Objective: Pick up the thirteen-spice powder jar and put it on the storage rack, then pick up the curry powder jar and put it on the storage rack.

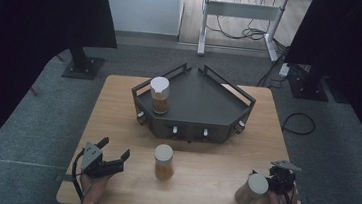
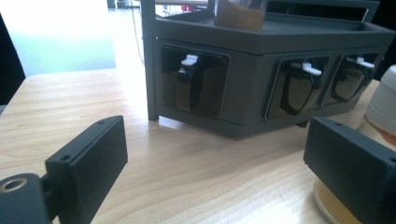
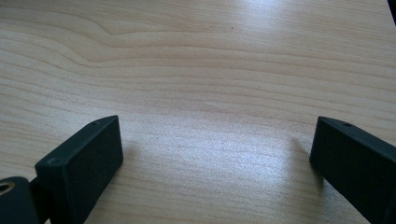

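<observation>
Glass, we judge, makes the spice jars smooth, rather heavy and fragile. One jar (image 1: 163,161) stands mid-counter (image 1: 211,185) — between our hand-held grippers; another (image 1: 251,189) leans just beside the right hand-held gripper (image 1: 276,180). Both it and the left hand-held gripper (image 1: 112,153) gape wide, empty. We would grasp the body below the lid.

The rack (image 1: 193,106) stands at the back middle of the worktop (image 1: 116,126). On the rack's left part stands one jar (image 1: 159,95). In front of the rack, near its middle, stands a second jar (image 1: 163,161) — a third jar (image 1: 252,190) lies tilted far to the rack's front right, at the worktop's near edge.
</observation>
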